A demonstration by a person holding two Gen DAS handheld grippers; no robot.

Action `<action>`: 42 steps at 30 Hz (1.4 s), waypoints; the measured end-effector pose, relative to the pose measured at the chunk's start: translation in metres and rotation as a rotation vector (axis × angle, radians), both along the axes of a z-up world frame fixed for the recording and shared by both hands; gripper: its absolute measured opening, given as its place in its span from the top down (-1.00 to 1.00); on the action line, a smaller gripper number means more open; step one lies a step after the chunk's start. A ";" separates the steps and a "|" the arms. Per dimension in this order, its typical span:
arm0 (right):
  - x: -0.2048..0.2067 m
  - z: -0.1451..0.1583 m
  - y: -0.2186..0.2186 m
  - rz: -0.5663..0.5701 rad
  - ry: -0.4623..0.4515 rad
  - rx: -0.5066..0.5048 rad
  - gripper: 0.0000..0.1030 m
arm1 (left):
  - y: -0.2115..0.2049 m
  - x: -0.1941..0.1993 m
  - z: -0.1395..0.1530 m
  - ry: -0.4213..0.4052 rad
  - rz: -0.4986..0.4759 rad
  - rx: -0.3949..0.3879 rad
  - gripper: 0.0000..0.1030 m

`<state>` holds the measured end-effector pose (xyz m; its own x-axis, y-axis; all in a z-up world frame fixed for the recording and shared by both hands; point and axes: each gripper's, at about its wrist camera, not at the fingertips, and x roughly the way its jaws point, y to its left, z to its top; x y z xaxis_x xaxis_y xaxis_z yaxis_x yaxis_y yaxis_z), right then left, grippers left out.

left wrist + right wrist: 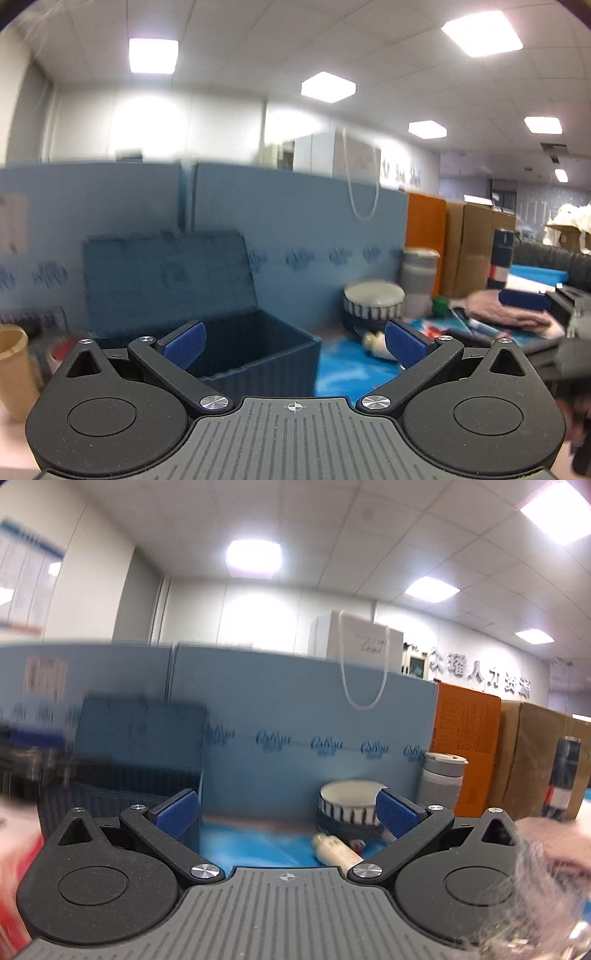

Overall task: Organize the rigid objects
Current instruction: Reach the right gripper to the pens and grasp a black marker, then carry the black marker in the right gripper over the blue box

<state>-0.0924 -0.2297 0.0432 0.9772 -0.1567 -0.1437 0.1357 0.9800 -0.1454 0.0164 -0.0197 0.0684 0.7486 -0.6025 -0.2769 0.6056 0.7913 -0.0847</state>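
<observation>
My left gripper (293, 341) is open and empty, just in front of an open dark blue storage box (255, 354) with its lid raised. My right gripper (286, 818) is open and empty too. A small cream bottle (338, 851) lies on the blue mat near its right finger; it also shows in the left wrist view (376, 343). A round striped tin with a white lid (349, 806) stands behind the bottle and shows in the left wrist view (373, 304). A grey tumbler (441, 782) stands to its right. The box (110, 775) is at the left.
A light blue partition (295, 229) runs behind the table. An orange box (465, 746), a cardboard box (535, 757) and a dark can (563, 775) stand at the right. A pink cloth (506, 314) lies at the right. A cardboard tube (14, 373) stands at the left.
</observation>
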 end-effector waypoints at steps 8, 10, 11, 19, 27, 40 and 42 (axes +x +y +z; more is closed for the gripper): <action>0.007 0.000 -0.004 -0.039 0.171 -0.101 -1.00 | -0.025 0.058 0.003 0.349 -0.150 -0.027 -1.00; 0.011 -0.001 -0.006 -0.060 0.198 -0.129 -1.00 | -0.030 0.067 -0.006 0.420 -0.154 -0.068 -1.00; 0.013 -0.003 -0.008 -0.075 0.209 -0.143 -1.00 | -0.032 0.069 -0.010 0.430 -0.174 -0.072 -1.00; 0.035 -0.027 -0.009 -0.032 0.411 -0.242 -0.42 | -0.015 0.078 -0.014 0.454 -0.167 -0.052 -1.00; 0.052 -0.052 -0.011 0.035 0.545 -0.167 0.08 | -0.015 0.077 -0.014 0.449 -0.182 -0.048 -1.00; 0.045 -0.022 -0.014 0.029 0.451 0.028 0.80 | 0.019 0.086 -0.003 0.436 -0.122 -0.138 -1.00; 0.043 -0.013 -0.012 0.029 0.414 0.072 0.80 | 0.027 0.091 -0.002 0.440 -0.110 -0.162 -1.00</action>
